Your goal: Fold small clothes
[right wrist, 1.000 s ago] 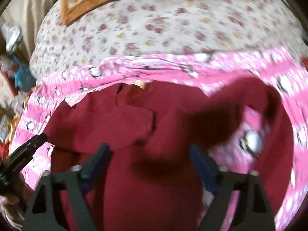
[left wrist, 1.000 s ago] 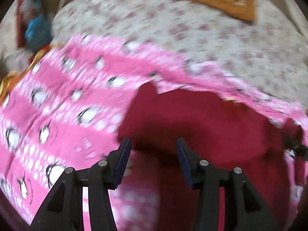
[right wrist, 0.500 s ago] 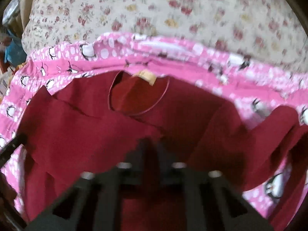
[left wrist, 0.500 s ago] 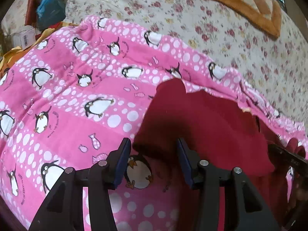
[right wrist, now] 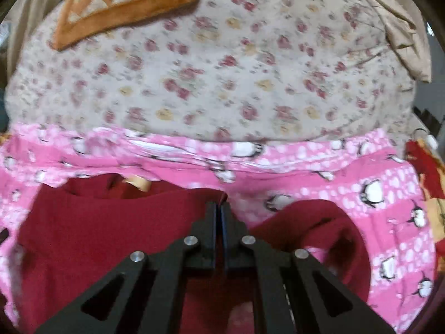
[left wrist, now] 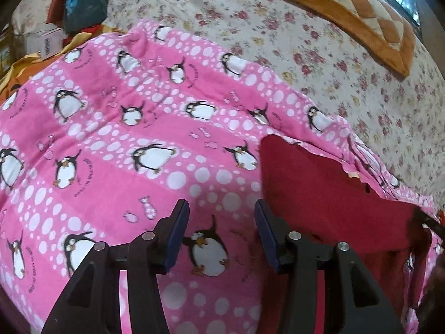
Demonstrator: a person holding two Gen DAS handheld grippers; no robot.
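Observation:
A dark red small top (right wrist: 111, 236) lies on a pink penguin-print blanket (left wrist: 125, 144), neckline and tan label (right wrist: 140, 183) at the far side. My right gripper (right wrist: 221, 204) is shut on a raised fold at the top's upper right edge. One sleeve (right wrist: 319, 220) curls in a loop to the right of it. In the left wrist view the same top (left wrist: 319, 194) lies to the right. My left gripper (left wrist: 221, 206) stands open over bare blanket just left of the garment's edge, with only a printed penguin showing between its fingers.
The blanket lies on a floral bedsheet (left wrist: 292, 36). An orange checked cushion (left wrist: 361, 14) lies at the bed's far side. A blue bag (left wrist: 83, 5) and a small box (left wrist: 50, 41) sit off the bed's left. Beige cloth (right wrist: 403, 27) is bunched at the far right.
My right gripper went from wide open above the top to shut on its edge, then shifted. My left gripper slid left, off the red fabric onto the bare blanket.

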